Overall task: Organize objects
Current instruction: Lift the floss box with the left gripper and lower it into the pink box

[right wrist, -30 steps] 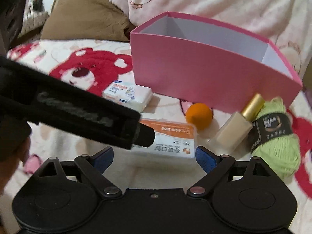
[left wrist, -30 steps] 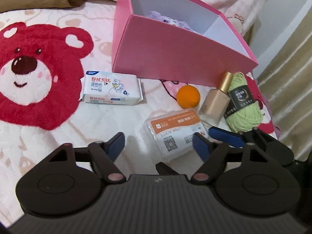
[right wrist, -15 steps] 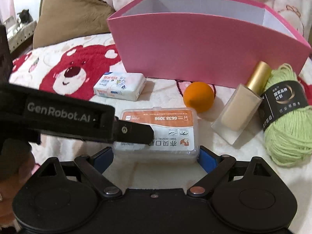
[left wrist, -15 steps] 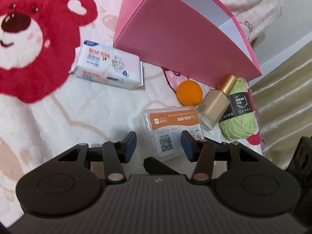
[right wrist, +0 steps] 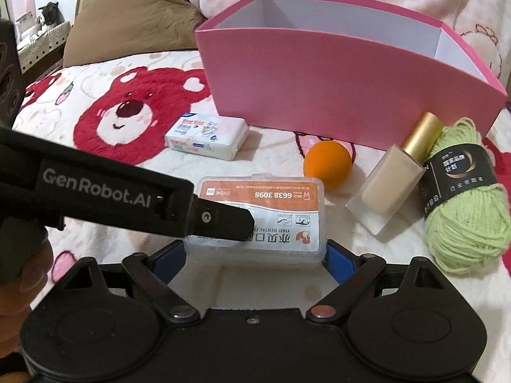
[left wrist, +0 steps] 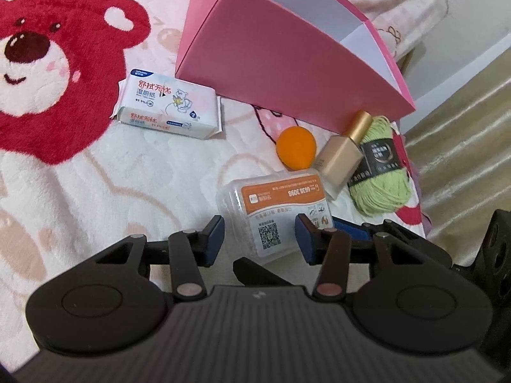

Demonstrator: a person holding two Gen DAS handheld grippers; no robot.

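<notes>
Left wrist: claw (left wrist: 259,235) narrower (perhaps gripping) around floss box (left wrist: 274,210)

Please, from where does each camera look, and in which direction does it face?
Left wrist: on the left gripper, angled down toward the pink box; its fingers show, jaws just closing, floss box partly between.
Right wrist: on the right gripper, facing the pink box's side; its fingers, the left gripper and a hand show.
Both share floss box, orange ball, yarn.
</notes>
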